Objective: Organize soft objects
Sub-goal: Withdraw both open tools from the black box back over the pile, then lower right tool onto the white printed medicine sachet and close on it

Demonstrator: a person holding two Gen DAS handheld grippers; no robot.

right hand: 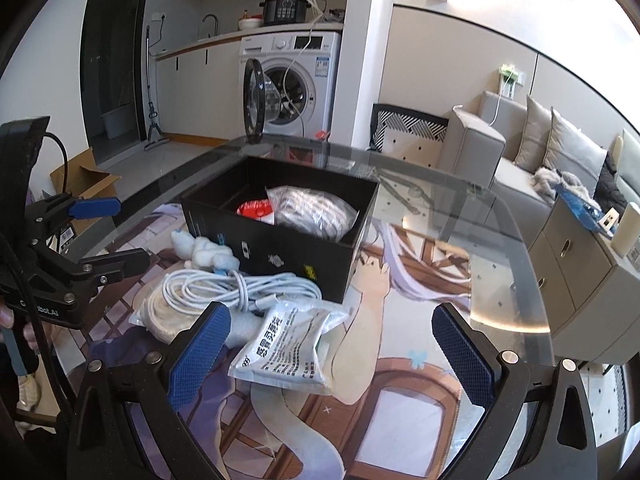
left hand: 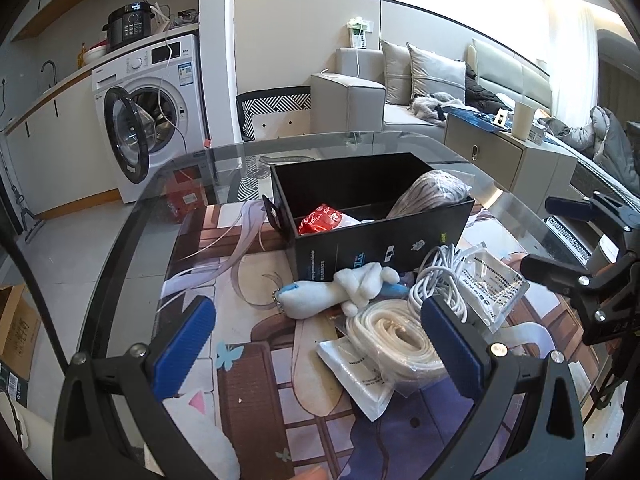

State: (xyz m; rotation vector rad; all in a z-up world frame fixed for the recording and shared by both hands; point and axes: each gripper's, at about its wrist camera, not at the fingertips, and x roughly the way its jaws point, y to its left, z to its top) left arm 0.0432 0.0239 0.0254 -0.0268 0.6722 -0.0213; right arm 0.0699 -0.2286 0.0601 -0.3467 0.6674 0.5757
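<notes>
From your left wrist camera, your left gripper [left hand: 318, 344] hangs over the glass table [left hand: 132, 216] with its blue pads spread wide and nothing between them. Take the black box [left hand: 376, 236] as your landmark: inside it lie a red packet [left hand: 320, 219] toward its left end and a bagged grey bundle [left hand: 430, 194] at its right end. Against the box's near wall lies the white and blue plush toy [left hand: 344, 290]. Just right of the plush, also near the box front, sits the coiled white cable [left hand: 440, 280], and right of that a printed sachet [left hand: 494, 286]. Nearer to you than the plush is a bagged cream strap roll [left hand: 400, 338], partly behind your right pad. Your right gripper [left hand: 576, 240] shows to the right of the box, fingers apart.

From your right wrist camera, your right gripper [right hand: 330, 346] is also wide open and empty. The black box [right hand: 280, 248] stands ahead; the plush toy [right hand: 200, 252] touches its near-left wall, the white cable [right hand: 240, 290] lies just in front of it, and the printed sachet [right hand: 288, 354] lies nearer still, beside your left pad. Your left gripper [right hand: 104, 232] sits left of the box, fingers parted.
</notes>
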